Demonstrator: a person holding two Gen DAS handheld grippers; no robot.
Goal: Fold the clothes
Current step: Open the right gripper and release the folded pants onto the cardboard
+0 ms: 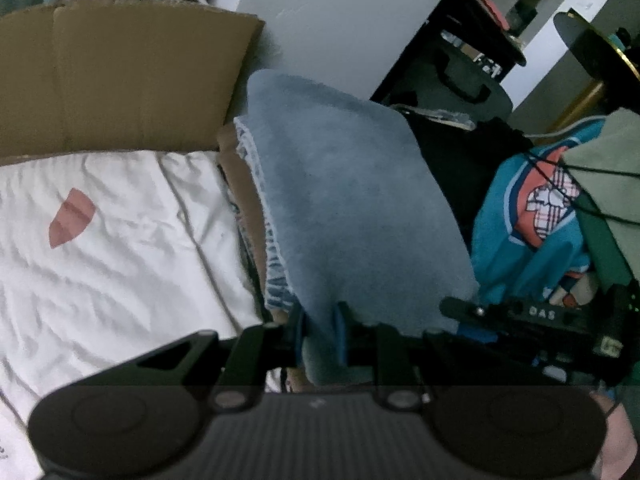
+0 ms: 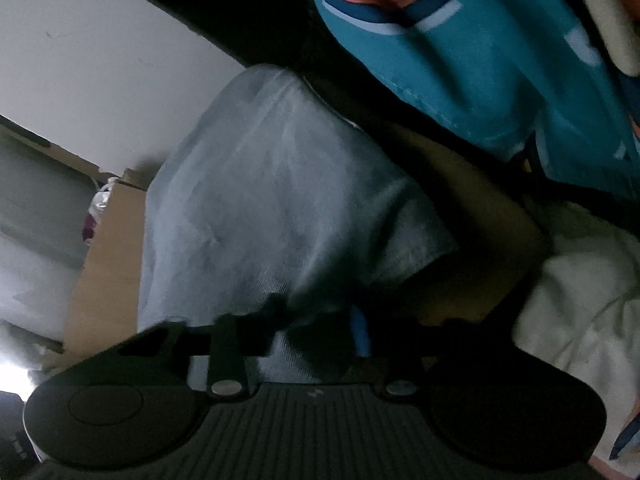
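The left gripper (image 1: 320, 330) is pinching the near edge of a grey-blue fleece garment (image 1: 344, 184), which is stretching away toward 12 o'clock over a cardboard box (image 1: 120, 76) beside the white bedsheet (image 1: 120, 248) at 9 o'clock. The right gripper (image 2: 316, 330) is clamping the same garment (image 2: 272, 200) between nearly closed jaws, while a teal printed shirt (image 2: 480, 52) is lying at 1 o'clock.

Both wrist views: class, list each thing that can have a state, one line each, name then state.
Blue cloth: folded, lifted, pinched at its near edge by both grippers.
Left hand-held gripper: shut on the blue cloth.
Right hand-held gripper: shut on the blue cloth.
Teal garment: crumpled, unfolded.
White sheet: spread, wrinkled.
Cardboard: flat, opened out.
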